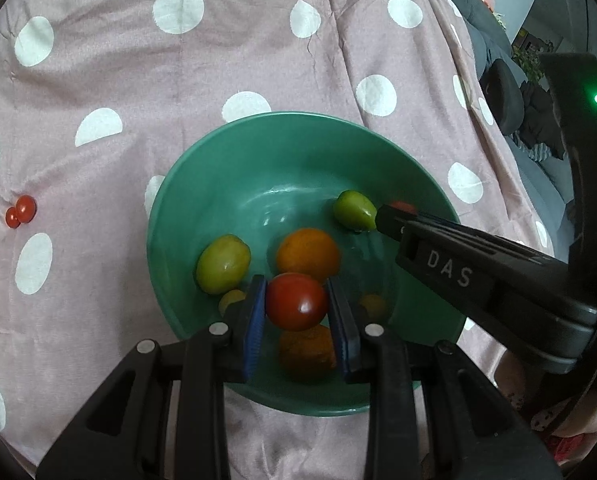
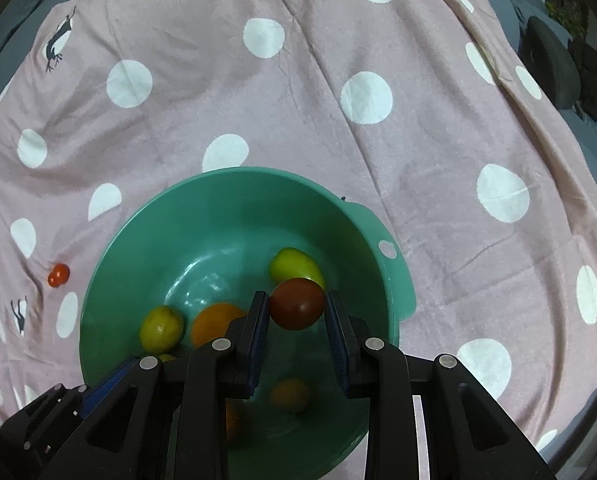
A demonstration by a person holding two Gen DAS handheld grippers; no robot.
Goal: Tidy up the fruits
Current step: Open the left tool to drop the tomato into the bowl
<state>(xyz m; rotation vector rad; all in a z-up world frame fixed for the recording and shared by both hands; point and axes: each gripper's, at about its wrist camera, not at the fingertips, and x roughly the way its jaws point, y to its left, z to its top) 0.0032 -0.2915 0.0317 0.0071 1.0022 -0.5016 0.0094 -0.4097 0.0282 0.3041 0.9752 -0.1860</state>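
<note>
The left gripper point(image 1: 296, 306) has its blue fingers point(image 1: 255, 322) only a little way apart, and they pinch a red tomato point(image 1: 296, 302) from both sides. The tomato sits right between the pads, up over the green bowl point(image 1: 226, 148).

The right gripper point(image 2: 296, 312) does the same. Its fingers point(image 2: 258, 332) are a little way apart and they squeeze another red tomato point(image 2: 297, 303) (this one looks darker). It hangs over the same bowl point(image 2: 202, 196), near the bowl's right side.

In the left camera view, the right gripper point(image 1: 382, 216) comes in from the right, and a bit of red shows at its tip.

Down in the bowl lie more fruits. There is a yellow-green fruit point(image 1: 223, 264) on the left, and another green fruit point(image 1: 355, 210) on the right, just beside the tip of the right gripper. An orange fruit point(image 1: 308, 254) sits in the middle, just behind the left tomato. Another orange fruit point(image 1: 306, 354) lies under the left fingers. Two small yellow fruits point(image 1: 231, 299) peek out beside the fingers.

The bowl sits on a pink cloth point(image 1: 238, 60) with big white dots. Two small red tomatoes point(image 1: 21, 211) lie on the cloth, touching each other, well apart from the bowl on its left side.
</note>
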